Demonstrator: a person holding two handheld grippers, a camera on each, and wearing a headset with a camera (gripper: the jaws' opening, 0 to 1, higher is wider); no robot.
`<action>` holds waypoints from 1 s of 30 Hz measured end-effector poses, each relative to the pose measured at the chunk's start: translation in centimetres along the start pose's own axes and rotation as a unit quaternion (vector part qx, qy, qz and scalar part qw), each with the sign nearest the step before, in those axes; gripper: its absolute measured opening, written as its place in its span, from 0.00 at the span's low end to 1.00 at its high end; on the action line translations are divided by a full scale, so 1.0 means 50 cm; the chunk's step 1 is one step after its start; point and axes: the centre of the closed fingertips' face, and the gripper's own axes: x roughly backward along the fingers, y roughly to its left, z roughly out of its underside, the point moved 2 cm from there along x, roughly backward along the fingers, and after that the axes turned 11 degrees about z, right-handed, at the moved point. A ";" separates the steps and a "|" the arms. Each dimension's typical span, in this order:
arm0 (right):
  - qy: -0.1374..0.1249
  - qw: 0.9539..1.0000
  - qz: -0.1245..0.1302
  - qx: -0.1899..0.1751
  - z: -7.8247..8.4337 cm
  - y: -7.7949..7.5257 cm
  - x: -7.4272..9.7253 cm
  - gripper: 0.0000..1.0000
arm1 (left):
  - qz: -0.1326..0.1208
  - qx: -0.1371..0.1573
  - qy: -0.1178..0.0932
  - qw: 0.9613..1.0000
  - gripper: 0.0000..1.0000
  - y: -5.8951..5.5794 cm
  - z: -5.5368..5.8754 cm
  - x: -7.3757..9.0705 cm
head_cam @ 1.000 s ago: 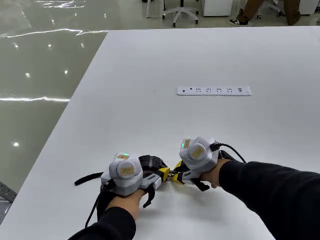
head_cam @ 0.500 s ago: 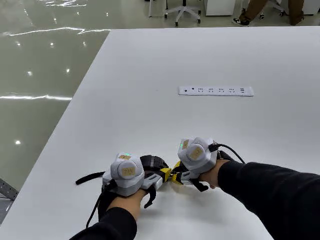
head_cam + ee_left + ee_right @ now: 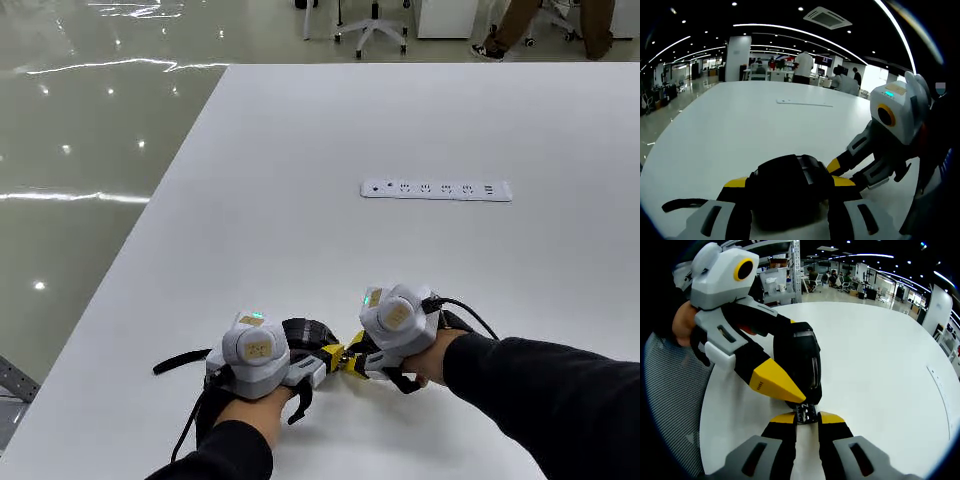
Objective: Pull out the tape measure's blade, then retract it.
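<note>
The black, rounded tape measure (image 3: 790, 186) is gripped between the yellow-tipped jaws of the left gripper (image 3: 789, 202), low over the near part of the white workbench (image 3: 300, 150). The short exposed end of its numbered blade (image 3: 805, 413) is pinched by the narrowed jaws of the right gripper (image 3: 807, 419). A flat white power strip (image 3: 436, 189) lies well apart, farther back.

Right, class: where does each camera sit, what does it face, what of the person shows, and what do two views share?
Head view: on the headset, looking forward and down at the table, left tool and right tool; both sleeves show.
Left gripper view: on the left tool, looking along its jaws around the tape measure.
Right gripper view: on the right tool, jaws pinching the blade; a hand shows.
Shared: all see the tape measure.
</note>
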 end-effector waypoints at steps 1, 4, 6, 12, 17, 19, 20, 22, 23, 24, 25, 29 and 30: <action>0.002 1.000 -0.001 -0.003 0.002 0.000 0.001 0.12 | 0.000 0.000 0.000 1.000 0.58 0.000 0.000 0.000; 0.004 1.000 -0.001 -0.006 0.007 -0.002 0.005 0.11 | 0.001 0.000 0.001 1.000 0.58 -0.001 0.000 0.001; 0.005 1.000 0.000 0.001 0.009 -0.001 0.005 0.11 | 0.001 0.000 0.001 1.000 0.58 -0.001 0.000 0.001; 0.001 1.000 -0.001 0.009 0.000 0.001 -0.004 0.10 | 0.003 0.003 0.001 1.000 0.58 -0.002 0.000 0.001; 0.003 1.000 -0.001 0.004 -0.003 0.003 -0.008 0.10 | 0.002 0.005 0.001 1.000 0.58 -0.002 0.001 0.002; 0.001 1.000 -0.001 0.002 -0.003 0.002 -0.008 0.10 | 0.003 0.005 0.001 1.000 0.58 -0.003 0.001 0.002; 0.001 1.000 -0.002 0.002 -0.003 0.002 -0.008 0.10 | 0.003 0.005 0.001 1.000 0.58 -0.002 0.000 0.002; 0.000 1.000 -0.002 0.001 -0.004 0.003 -0.009 0.10 | 0.003 0.006 0.001 1.000 0.58 -0.002 0.000 0.002; 0.000 1.000 0.000 0.009 -0.005 0.002 -0.011 0.10 | 0.003 0.006 0.002 1.000 0.58 -0.003 0.001 0.002; 0.000 1.000 -0.001 0.016 -0.006 0.003 -0.012 0.10 | 0.003 0.006 0.002 1.000 0.58 -0.002 0.001 0.001; 0.000 1.000 -0.001 0.011 -0.006 0.003 -0.012 0.10 | 0.003 0.006 0.002 1.000 0.58 -0.002 0.001 0.001; 0.001 1.000 0.001 0.006 -0.006 0.002 -0.011 0.10 | 0.003 0.006 0.001 1.000 0.58 -0.002 0.001 0.001; 0.001 1.000 0.002 0.004 -0.005 0.002 -0.011 0.10 | 0.003 0.006 0.001 1.000 0.58 -0.001 0.001 0.001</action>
